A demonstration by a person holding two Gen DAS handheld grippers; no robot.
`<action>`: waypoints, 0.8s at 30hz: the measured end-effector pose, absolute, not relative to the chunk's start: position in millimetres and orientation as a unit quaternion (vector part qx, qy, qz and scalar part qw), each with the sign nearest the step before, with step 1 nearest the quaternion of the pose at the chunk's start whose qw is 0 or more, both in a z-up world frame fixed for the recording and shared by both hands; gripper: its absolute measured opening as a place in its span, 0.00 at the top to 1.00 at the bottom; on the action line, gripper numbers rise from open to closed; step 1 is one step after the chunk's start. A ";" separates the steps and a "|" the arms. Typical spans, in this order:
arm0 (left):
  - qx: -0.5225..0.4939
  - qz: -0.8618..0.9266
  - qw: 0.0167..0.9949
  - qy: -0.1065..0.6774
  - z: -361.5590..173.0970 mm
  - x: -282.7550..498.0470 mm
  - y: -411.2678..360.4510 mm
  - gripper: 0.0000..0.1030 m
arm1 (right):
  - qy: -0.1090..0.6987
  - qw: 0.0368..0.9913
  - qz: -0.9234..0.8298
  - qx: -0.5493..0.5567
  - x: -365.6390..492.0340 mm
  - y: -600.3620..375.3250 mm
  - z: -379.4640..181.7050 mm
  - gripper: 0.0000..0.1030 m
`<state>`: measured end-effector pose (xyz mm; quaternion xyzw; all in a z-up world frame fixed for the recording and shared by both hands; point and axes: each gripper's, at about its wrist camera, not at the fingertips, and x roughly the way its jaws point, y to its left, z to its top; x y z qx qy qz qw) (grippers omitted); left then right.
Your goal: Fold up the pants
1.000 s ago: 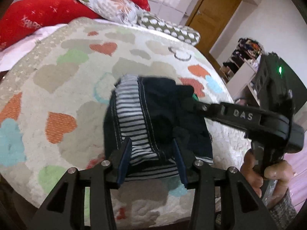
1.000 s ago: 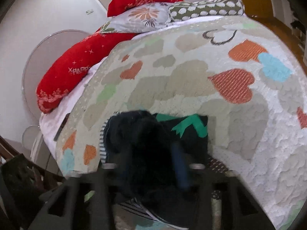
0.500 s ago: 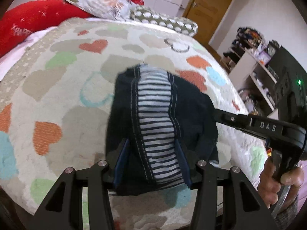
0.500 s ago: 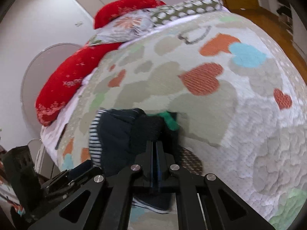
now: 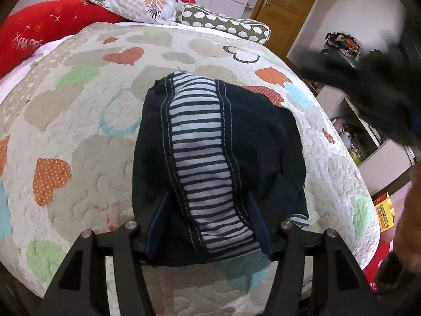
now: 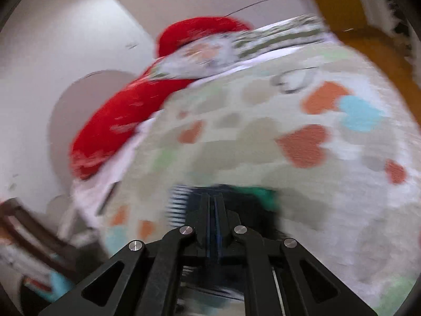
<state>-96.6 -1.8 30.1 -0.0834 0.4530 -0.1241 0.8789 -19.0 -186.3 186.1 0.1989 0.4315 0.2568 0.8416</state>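
here, at the far left of the left wrist view, a long red cushion [image 5: 50, 30] lies along the head of the bed, with a floral pillow [image 5: 136, 4] and a green pillow with white dots [image 5: 226, 26] to its right. the heart-print quilt [image 5: 79, 131] covers the bed from the left edge across to the near right. in the middle of the quilt lie the pants [image 5: 218, 155], dark navy with a blue-and-white striped band running from far to near, folded into a compact bundle with a small striped corner showing at its near right. the left gripper [image 5: 208, 226] sits at the near edge of the bundle, its blue-padded fingers [image 5: 158, 223] spread on either side of the striped band; its jaws have just been opening, the cloth lies between them, and the pads stand off it, released. farther right, a wooden door [image 5: 289, 8] and open shelves [image 5: 368, 137] stand beyond the bed, and a dark blurred shape crosses the upper right corner, too smeared to make out.

the right wrist view is heavily blurred. the right gripper [image 6: 214, 226] has its fingers clenched flat together with nothing seen between them, above the near part of the pants [image 6: 231, 197], whose green patch shows just to the right on the quilt [image 6: 342, 210].
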 end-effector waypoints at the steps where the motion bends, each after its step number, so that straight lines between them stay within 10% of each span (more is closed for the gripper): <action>1: -0.088 -0.123 0.880 0.451 29.5 -98.2 -1.6 0.43 | 0.444 0.827 0.277 0.205 -9.3 -176.5 185.3 0.95; 8: -0.103 -0.126 0.885 0.437 26.3 -102.6 1.3 0.42 | 0.601 0.685 0.348 0.223 74.1 -108.7 103.5 0.95; 24: -0.137 -0.119 0.885 0.429 56.5 -128.7 32.3 0.40 | 0.499 0.806 0.275 0.160 -11.0 -158.0 137.0 0.97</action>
